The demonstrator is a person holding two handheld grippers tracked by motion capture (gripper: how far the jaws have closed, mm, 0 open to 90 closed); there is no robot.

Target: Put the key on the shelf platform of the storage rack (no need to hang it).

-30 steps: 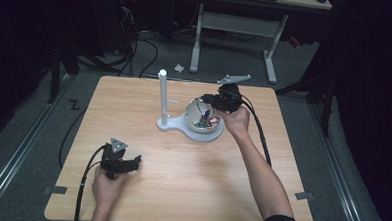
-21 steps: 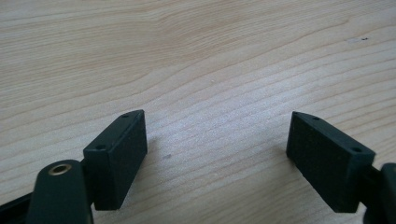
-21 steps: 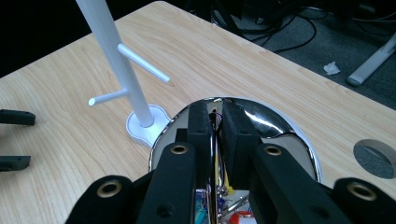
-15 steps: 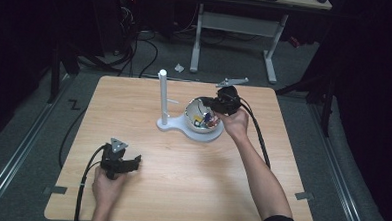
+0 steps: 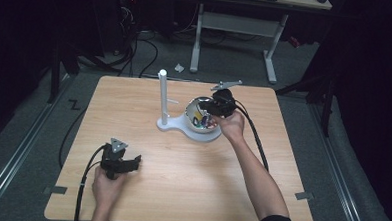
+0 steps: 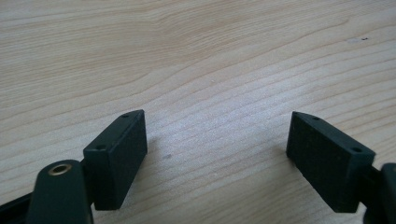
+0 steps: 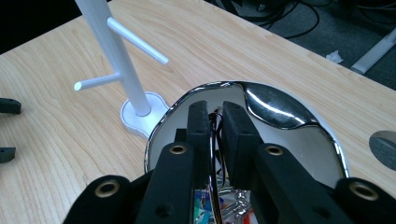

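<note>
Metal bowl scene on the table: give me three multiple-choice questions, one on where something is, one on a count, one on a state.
1. In the high view, where does the metal bowl stand?
A) right of the white post
B) left of it
C) at the table's near edge

2. How many pegs stick out of the white post?
A) none
B) two
C) five

3. How do the left gripper's jaws stand?
A) shut on a cup
B) shut on nothing
C) open over bare wood

Answers:
1. A, the bowl sits just right of the post.
2. B, the right gripper view shows two pegs.
3. C, the left gripper view shows a wide gap with table wood between the jaws.
</note>
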